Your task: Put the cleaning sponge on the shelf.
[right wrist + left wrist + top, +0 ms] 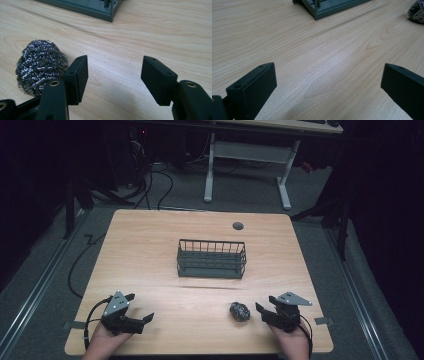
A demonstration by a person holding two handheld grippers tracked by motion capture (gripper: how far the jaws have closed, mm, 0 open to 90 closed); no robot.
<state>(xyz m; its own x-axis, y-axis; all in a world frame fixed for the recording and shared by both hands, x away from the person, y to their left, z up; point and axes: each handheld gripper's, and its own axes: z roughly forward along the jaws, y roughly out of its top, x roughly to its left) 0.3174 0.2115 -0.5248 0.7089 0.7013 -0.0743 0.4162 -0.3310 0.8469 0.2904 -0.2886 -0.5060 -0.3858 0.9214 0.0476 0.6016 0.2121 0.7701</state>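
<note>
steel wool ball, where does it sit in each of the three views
High view: the steel wool ball lies on the table's near right part, just left of the right gripper.
Left gripper view: it is at the top right corner, cut by the edge.
Right gripper view: it is at the left, beside and partly behind one jaw, not between the jaws.
Shared landmark: the grey wire basket, whose base corner shows at the top.
</note>
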